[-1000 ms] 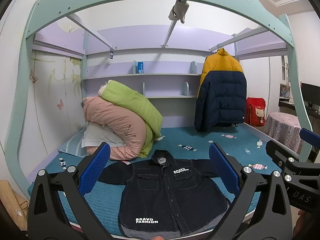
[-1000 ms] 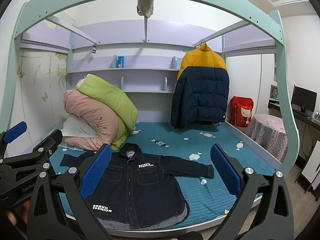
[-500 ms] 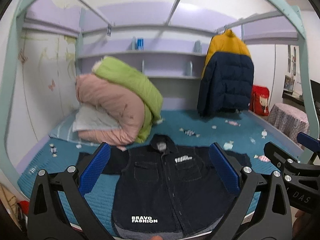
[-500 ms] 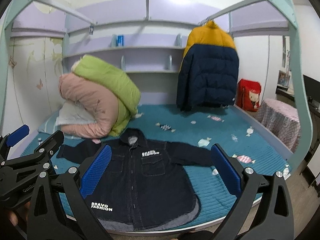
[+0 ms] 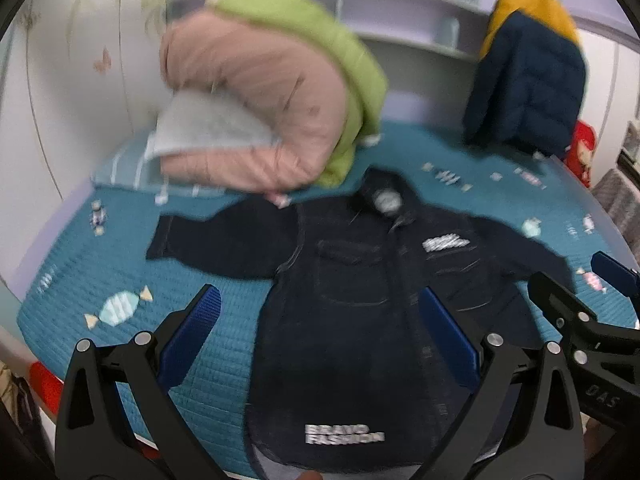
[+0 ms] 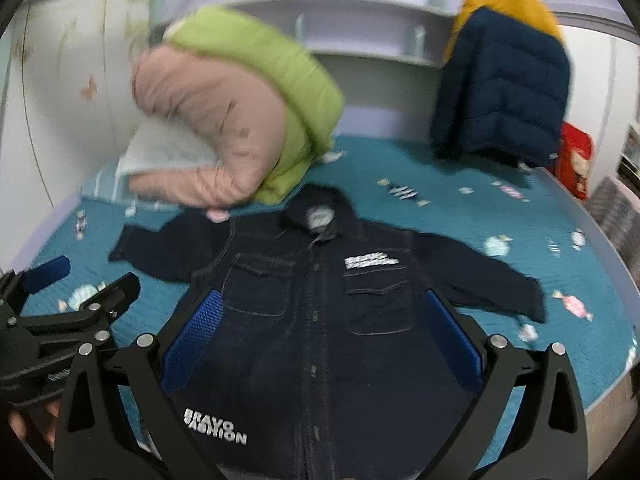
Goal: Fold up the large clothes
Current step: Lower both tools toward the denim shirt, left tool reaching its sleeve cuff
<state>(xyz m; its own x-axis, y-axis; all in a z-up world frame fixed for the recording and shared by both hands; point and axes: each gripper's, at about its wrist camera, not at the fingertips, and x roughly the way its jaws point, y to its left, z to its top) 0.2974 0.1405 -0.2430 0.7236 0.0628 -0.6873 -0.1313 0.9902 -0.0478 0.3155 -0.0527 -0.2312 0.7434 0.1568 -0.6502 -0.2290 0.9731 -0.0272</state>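
Note:
A dark denim jacket (image 5: 352, 320) (image 6: 320, 320) with white "BRAVO FASHION" lettering lies flat, front up, on the teal bed cover (image 5: 120, 280), both sleeves spread sideways. My left gripper (image 5: 320, 320) hovers open above the jacket's lower left half, nothing between its blue pads. My right gripper (image 6: 320, 320) hovers open above the jacket's middle, holding nothing. Each gripper shows at the edge of the other's view: the right gripper (image 5: 600, 300) and the left gripper (image 6: 72, 304). Both views are motion-blurred.
Rolled pink and green quilts (image 5: 260, 100) on a white pillow (image 5: 200, 128) lie behind the jacket's left sleeve. A yellow and navy puffer coat (image 6: 504, 80) hangs at the back right. A red bag (image 6: 572, 160) stands right of the bed.
Both grippers have moved forward and tilted down toward the bed, so the jacket looks larger and closer. The bed frame arch has left the views. Both remain open.

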